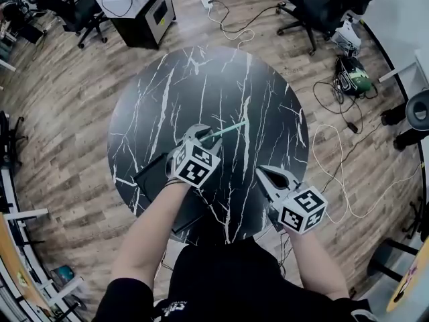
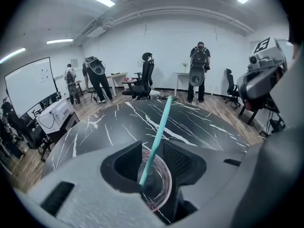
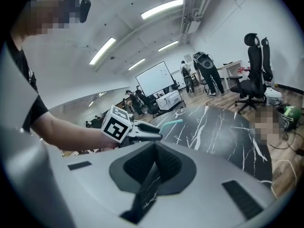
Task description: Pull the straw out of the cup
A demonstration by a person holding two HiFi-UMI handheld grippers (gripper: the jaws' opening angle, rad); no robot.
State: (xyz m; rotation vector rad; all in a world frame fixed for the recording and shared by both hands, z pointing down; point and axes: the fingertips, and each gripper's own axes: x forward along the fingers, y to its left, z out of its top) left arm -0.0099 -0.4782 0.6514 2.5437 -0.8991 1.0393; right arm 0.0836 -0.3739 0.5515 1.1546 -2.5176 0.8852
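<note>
A clear plastic cup (image 2: 159,184) sits between the jaws of my left gripper (image 2: 152,151), whose pads lie against its sides. A teal straw (image 2: 156,132) stands in the cup and leans away over the black marble table (image 1: 201,79). In the head view the left gripper (image 1: 196,134) hides the cup, and only the straw (image 1: 228,128) shows, pointing right. My right gripper (image 1: 265,174) hovers over the table's near right edge, its jaws together with nothing between them. The right gripper view shows those jaws (image 3: 154,163) and, beyond them, the left gripper (image 3: 154,137) and the straw (image 3: 170,123).
A dark flat object (image 1: 153,172) lies at the table's near left edge. Office chairs (image 1: 315,9), a cabinet (image 1: 144,15) and loose cables (image 1: 335,159) stand around on the wooden floor. Several people (image 2: 198,72) stand at the far wall.
</note>
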